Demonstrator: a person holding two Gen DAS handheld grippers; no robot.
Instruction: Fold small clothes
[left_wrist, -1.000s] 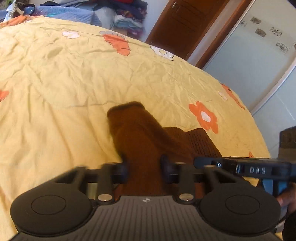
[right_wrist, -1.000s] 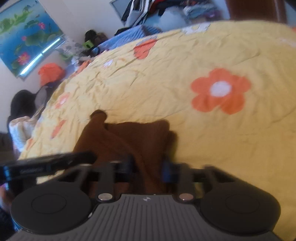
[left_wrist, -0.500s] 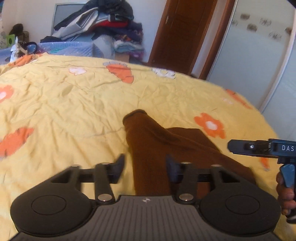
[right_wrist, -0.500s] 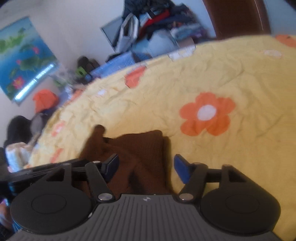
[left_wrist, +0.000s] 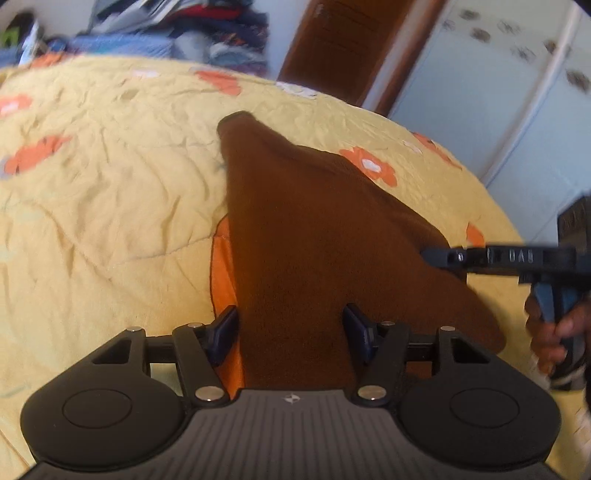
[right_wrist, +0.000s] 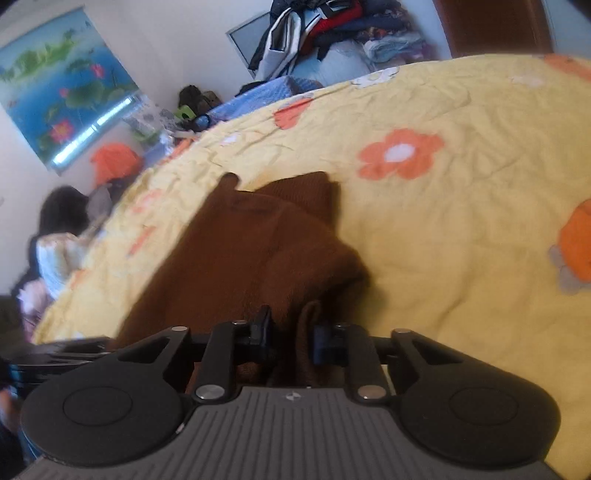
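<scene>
— Where is the brown garment (left_wrist: 314, 229)?

— It lies on the yellow bedspread (left_wrist: 110, 192) with orange flowers, one narrow end stretched away towards the far side of the bed.

— What about the left gripper (left_wrist: 290, 334)?

— Its jaws stand apart, either side of a broad band of the brown cloth. They have just been closing a little, yet the pads look clear of the fabric, or barely brushing it; they are not pinching it.

— And further right?

— The right gripper (right_wrist: 290, 338) has just drawn its jaws in, and they are now clamped on a bunched fold at the near edge of the garment. From the left camera you see that tool from the side, with a hand (left_wrist: 546, 332) round its blue trigger.

— Anything behind?

— A heap of clothes (right_wrist: 332, 33) beyond the bed, a wooden door (left_wrist: 343, 44), and a lotus picture (right_wrist: 59, 107) on the wall.
</scene>
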